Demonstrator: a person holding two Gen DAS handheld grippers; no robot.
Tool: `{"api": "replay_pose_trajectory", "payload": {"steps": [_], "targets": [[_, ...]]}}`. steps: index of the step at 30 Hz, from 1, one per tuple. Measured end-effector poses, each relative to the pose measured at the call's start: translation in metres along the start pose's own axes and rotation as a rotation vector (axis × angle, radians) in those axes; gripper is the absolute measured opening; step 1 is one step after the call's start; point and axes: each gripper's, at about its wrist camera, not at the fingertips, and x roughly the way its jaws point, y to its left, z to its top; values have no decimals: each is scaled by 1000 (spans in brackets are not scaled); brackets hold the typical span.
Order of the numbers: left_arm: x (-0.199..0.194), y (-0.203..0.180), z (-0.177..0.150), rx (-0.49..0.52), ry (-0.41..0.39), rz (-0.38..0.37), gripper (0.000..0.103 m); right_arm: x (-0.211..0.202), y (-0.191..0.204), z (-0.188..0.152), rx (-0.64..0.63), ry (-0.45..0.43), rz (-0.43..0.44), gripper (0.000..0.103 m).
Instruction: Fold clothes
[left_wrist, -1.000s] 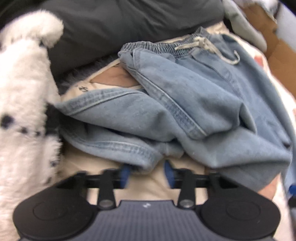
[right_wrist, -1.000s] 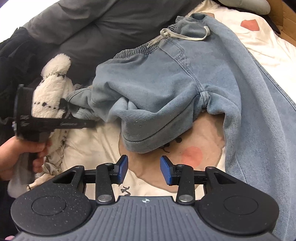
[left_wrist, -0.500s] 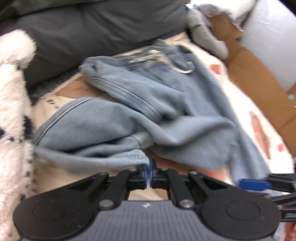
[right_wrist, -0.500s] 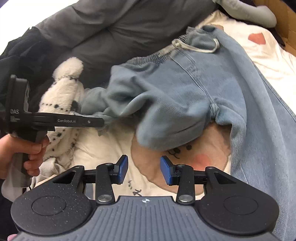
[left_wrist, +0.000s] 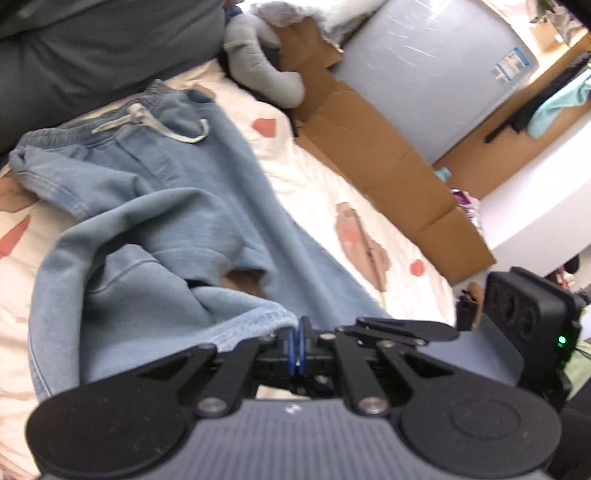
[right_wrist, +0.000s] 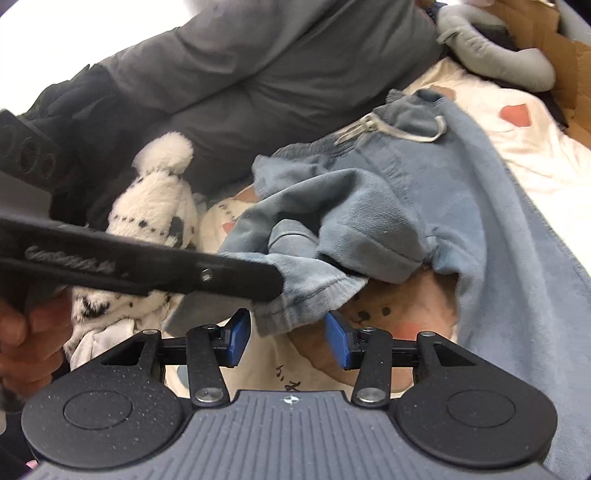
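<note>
Left gripper (left_wrist: 297, 345) clamped tight on the stitched hem of pale blue denim trousers (left_wrist: 192, 206), blue pads pressed together with the fabric edge pinched at their tips. Seen from the right wrist camera as a long black arm (right_wrist: 147, 267) reaching in from the left, its tip buried in the bunched hem, gripped from below by a hand (right_wrist: 26, 343). Right gripper (right_wrist: 288, 334) spread wide, blue pads apart, holding nothing, poised just below the lifted hem with the cloth hanging between and slightly above the two pads. Trousers spread across a cream bedsheet (left_wrist: 317, 173) printed with brown bear shapes and red patches; elastic waistband and pale drawstring (left_wrist: 162, 123) at the far end, one leg lying flat along the right side, the other leg crumpled and pulled up toward the grippers. White plush toy with black spots (right_wrist: 155, 206) to the left of the trousers, touching the sheet. Dark grey duvet (right_wrist: 258, 70) bunched behind the waistband. Grey stuffed shape (left_wrist: 258, 70) and flattened brown cardboard (left_wrist: 388, 173) along the far right edge of the bed.
</note>
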Motion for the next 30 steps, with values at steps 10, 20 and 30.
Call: {"api": "replay_pose_trajectory", "payload": {"steps": [10, 20, 30], "targets": [[-22, -38, 8, 41, 2, -84, 2, -46, 8, 9, -43, -61, -114, 65], [-43, -91, 25, 149, 26, -186, 2, -113, 14, 20, -119, -168, -200, 73], [-70, -146, 36, 261, 11, -221, 2, -191, 11, 39, -140, -69, -211, 73]]}}
